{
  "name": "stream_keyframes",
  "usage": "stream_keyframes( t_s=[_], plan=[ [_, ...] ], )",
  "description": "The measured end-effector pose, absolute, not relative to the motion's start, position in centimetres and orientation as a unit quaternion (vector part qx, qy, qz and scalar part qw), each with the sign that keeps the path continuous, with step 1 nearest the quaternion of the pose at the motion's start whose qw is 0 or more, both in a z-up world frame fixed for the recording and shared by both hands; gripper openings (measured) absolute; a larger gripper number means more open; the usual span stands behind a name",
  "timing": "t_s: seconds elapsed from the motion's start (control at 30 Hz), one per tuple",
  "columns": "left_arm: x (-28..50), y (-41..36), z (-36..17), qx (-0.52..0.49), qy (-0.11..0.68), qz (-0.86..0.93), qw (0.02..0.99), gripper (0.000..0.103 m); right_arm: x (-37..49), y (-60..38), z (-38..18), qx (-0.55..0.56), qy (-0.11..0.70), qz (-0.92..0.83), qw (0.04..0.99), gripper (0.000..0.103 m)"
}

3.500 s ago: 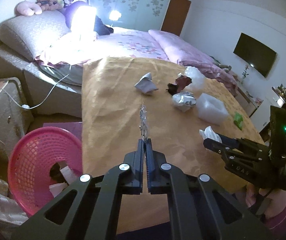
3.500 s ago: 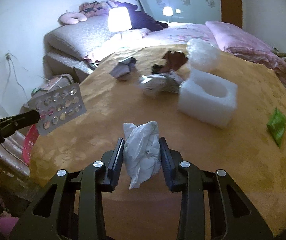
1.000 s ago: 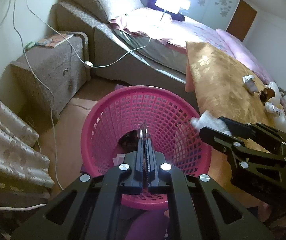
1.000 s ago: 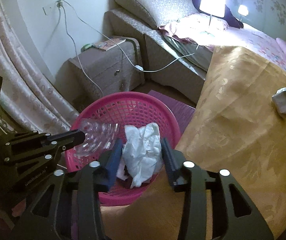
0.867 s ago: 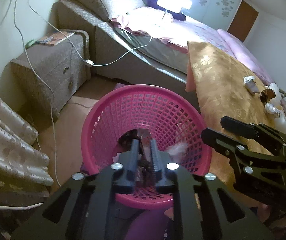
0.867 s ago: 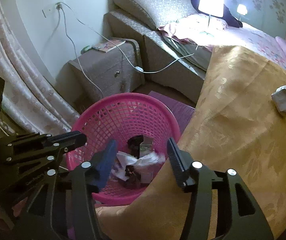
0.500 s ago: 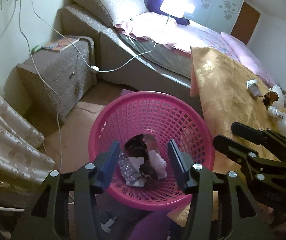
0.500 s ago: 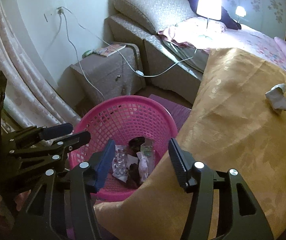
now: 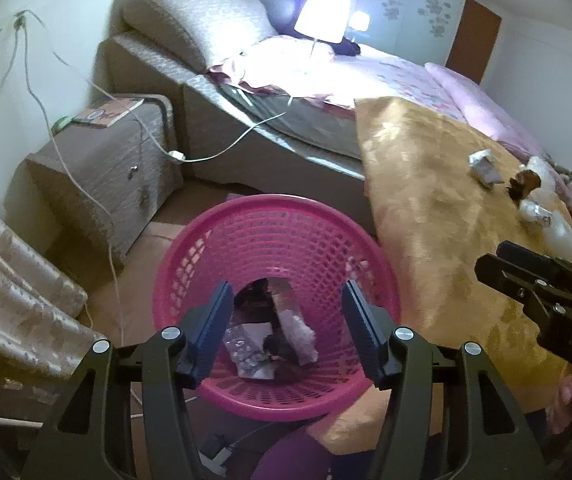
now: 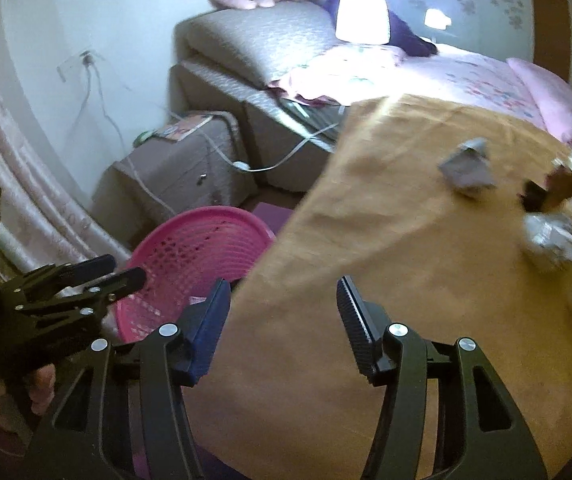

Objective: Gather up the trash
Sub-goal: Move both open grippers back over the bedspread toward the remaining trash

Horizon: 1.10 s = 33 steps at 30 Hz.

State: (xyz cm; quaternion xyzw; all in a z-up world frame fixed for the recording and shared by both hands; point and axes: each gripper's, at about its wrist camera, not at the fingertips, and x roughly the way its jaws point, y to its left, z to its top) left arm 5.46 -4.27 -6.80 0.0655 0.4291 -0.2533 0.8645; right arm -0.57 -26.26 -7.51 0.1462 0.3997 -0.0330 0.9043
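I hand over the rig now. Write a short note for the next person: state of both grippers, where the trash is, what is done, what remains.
Left gripper: jaws opening, nothing between them, above the pink basket.
Right gripper: open, empty, over the edge of the gold cloth.
Done: several pieces of trash lie at the bottom of the basket.
Left: on the cloth, a grey crumpled paper, a brown scrap, a silver foil ball and white pieces at the right edge, too blurred to name.

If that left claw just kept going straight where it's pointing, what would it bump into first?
Most likely the trash pile at the bottom of the pink basket. The left claw is opening, nothing between its jaws, aimed down into the basket; depth is uncertain.
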Motion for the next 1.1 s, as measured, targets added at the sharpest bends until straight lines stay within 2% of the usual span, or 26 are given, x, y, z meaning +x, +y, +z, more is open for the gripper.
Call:
stream_keyframes(
  t_s=[0.37, 0.57, 0.73, 0.9, 1.1],
  plan=[
    [3.1, -7.9, -6.7, 0.097, 0.419, -0.288, 0.856, 0.056, -5.6, -31.8, -8.4, 0.170, 0.391, -0.113, 0.897, 0.054],
    [2.1, -10.2, -6.4, 0.110, 0.412, -0.308, 0.851, 0.061, -8.3, -33.6, -8.5, 0.164, 0.382, -0.154, 0.897, 0.054],
    [1.2, -12.9, -5.7, 0.114, 0.403, -0.335, 0.844, 0.062, -10.4, -35.9, -8.6, 0.174, 0.374, -0.186, 0.892, 0.054],
    [-0.3, -16.5, -5.0, 0.122, 0.388, -0.368, 0.836, 0.068, -12.2, -38.1, -8.8, 0.188, 0.367, -0.216, 0.885, 0.055],
    [-1.8, -21.3, -5.0, 0.137, 0.381, -0.407, 0.819, 0.069, -13.7, -40.3, -9.6, 0.202, 0.366, -0.243, 0.875, 0.055]
  ],
)
